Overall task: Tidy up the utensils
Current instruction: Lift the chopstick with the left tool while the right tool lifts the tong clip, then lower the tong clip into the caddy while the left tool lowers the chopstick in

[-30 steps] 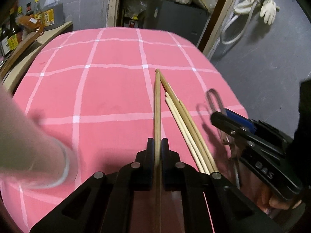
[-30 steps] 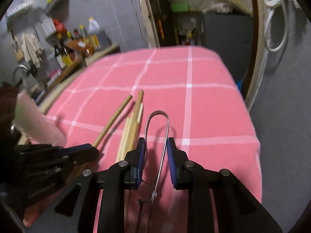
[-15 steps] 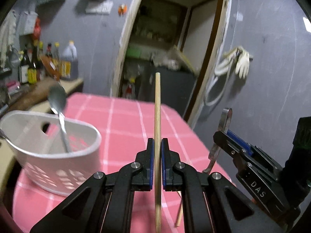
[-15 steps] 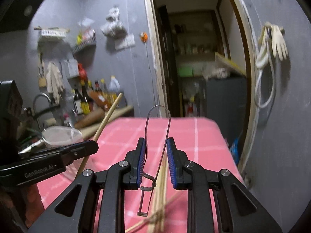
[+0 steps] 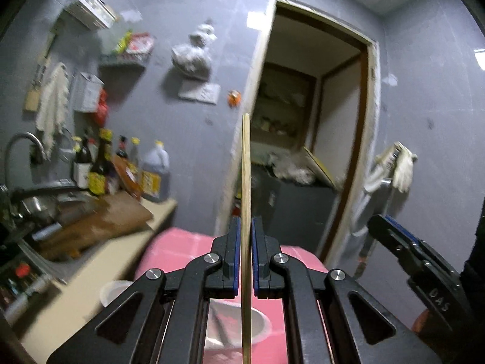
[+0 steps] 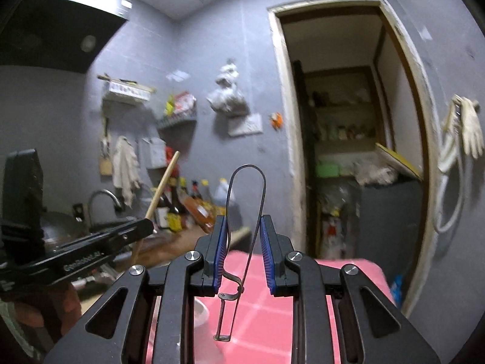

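Left gripper (image 5: 245,257): jaws closed narrow on a single wooden chopstick (image 5: 246,182), which stands upright between the blue pads and runs from the bottom of the frame to well above the fingertips. Right gripper (image 6: 242,242): jaws pinched onto a metal wire tong (image 6: 247,200), its rounded loop rising above the fingertips and its two legs hanging down between the fingers to a bent clasp.

Compared with half a second ago, both grips are unchanged, but both cameras have tilted further upward. In the left wrist view the white utensil holder (image 5: 257,324) has dropped from the left of the frame to low behind the gripper's fingers, partly hidden by them, with a utensil handle inside. The pink checked tablecloth (image 5: 182,248) now fills only a small area at the bottom. In the right wrist view the loose chopsticks seen earlier on the cloth are out of frame; a white rim (image 6: 201,309) shows low left between the fingers.

The right gripper appears at the right edge of the left wrist view (image 5: 391,236); the left gripper appears at the left of the right wrist view (image 6: 133,233), the chopstick tip (image 6: 165,182) slanting up from it.

Beyond: bottles (image 5: 100,166) on the counter, a faucet (image 6: 104,197), an open doorway (image 6: 348,121), and gloves (image 6: 469,130) hanging on the wall.
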A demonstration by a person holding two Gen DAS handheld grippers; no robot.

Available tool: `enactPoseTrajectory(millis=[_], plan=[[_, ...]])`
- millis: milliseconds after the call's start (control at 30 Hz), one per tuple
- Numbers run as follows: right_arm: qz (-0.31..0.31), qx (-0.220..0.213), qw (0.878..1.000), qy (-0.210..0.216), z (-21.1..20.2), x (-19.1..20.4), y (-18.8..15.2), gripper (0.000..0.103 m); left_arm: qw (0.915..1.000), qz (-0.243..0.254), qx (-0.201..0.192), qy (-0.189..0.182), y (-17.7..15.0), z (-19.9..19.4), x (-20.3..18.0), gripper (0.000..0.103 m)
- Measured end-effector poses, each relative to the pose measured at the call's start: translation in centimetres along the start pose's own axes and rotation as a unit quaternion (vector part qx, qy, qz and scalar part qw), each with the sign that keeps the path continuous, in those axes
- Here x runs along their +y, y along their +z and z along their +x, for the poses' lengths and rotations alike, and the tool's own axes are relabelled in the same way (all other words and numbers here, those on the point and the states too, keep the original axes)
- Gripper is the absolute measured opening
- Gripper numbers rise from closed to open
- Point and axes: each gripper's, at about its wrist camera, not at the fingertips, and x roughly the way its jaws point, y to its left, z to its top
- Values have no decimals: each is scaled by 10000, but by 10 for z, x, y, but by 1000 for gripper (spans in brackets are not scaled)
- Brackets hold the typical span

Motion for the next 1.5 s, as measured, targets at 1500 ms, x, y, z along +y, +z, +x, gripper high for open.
enactPoseTrajectory(millis=[1500], plan=[[-51,800,9966,193,90,35,-71,20,9848,144,-1288,1160,-27,21,72,4]])
